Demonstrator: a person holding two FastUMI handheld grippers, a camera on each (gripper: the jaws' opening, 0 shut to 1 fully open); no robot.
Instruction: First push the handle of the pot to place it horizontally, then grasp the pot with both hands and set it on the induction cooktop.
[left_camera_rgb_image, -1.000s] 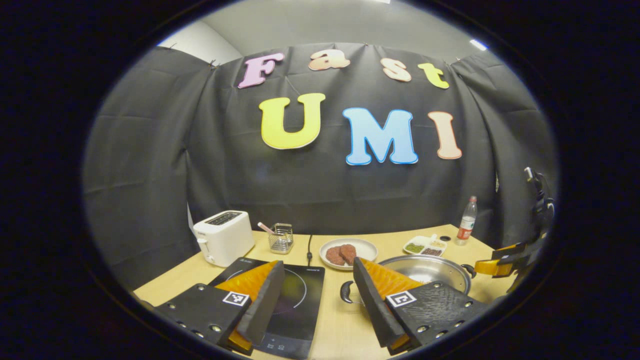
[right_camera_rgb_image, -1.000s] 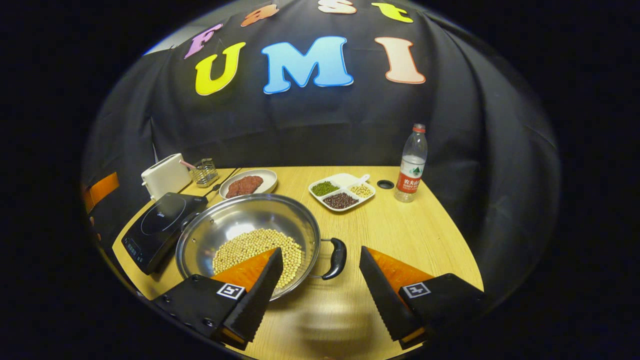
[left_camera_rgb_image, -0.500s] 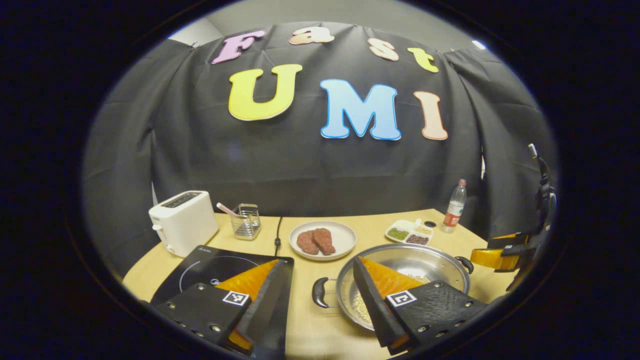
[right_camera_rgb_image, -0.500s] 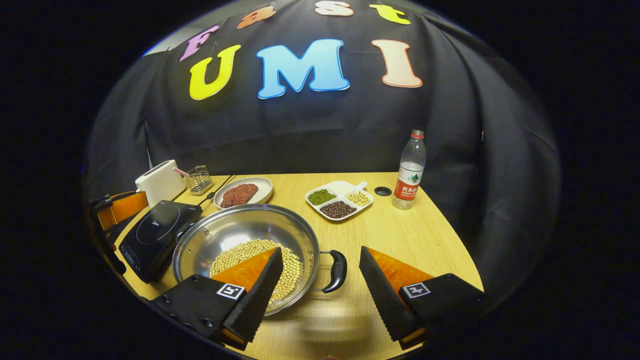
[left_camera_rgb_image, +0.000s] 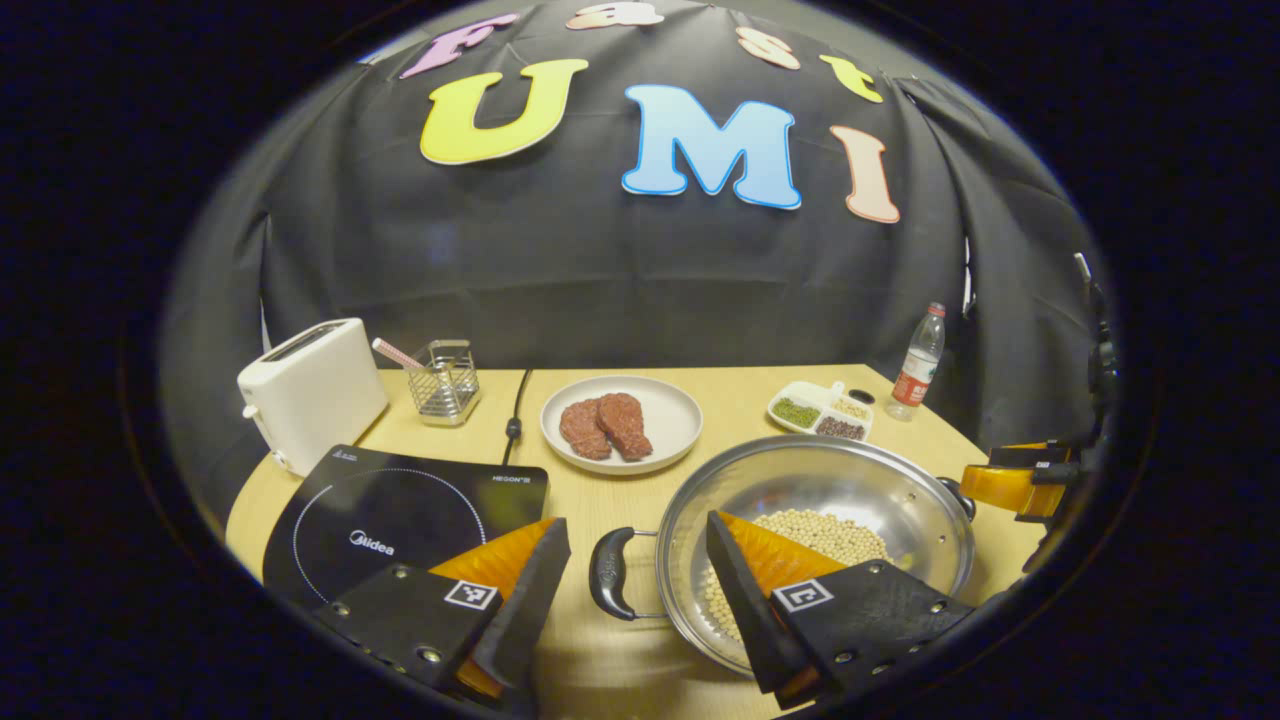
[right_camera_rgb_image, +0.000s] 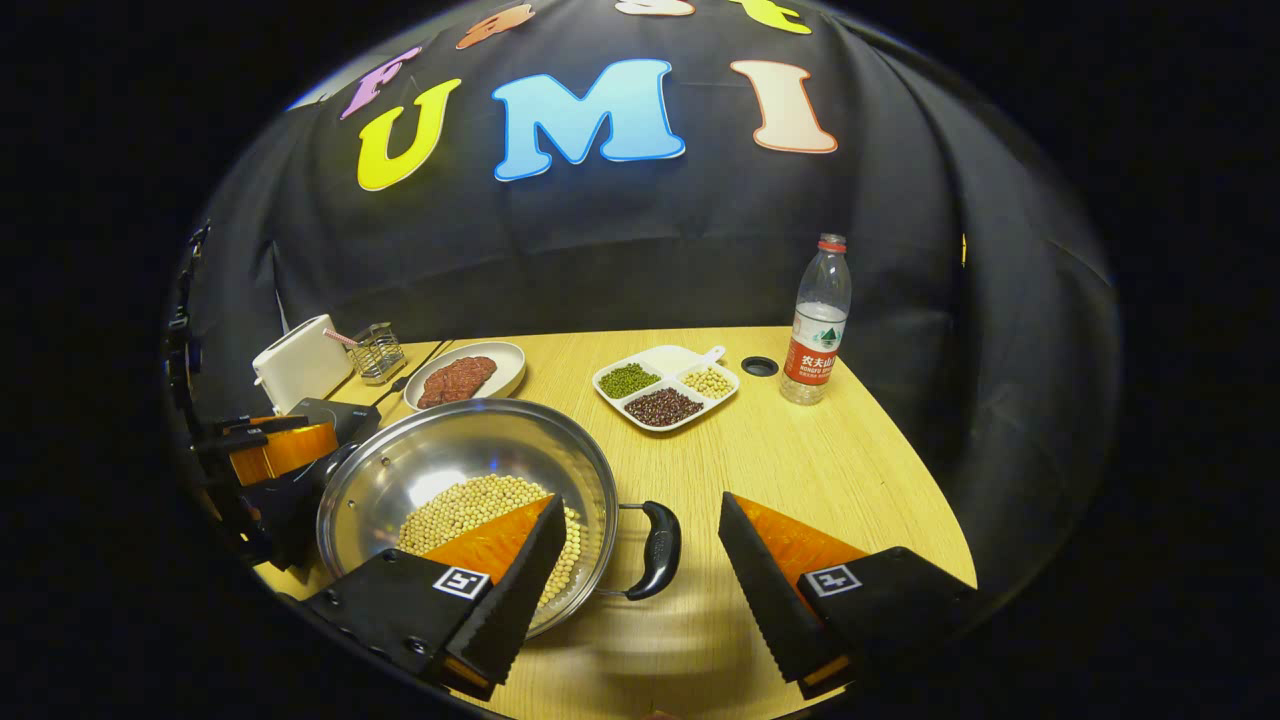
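Steel pot, loaded with soybeans, sits on the table beside the induction cooktop. Probably heavy, rigid, slick-walled; beans would shift if tipped. Best holds: the black loop handles. Left gripper and right gripper both spread wide, holding nothing.

In the left gripper view, the steel two-handled pot of soybeans sits on the wooden bench under the left tool's right finger. The flat black induction cooktop lies left of it, the round white plate beyond.
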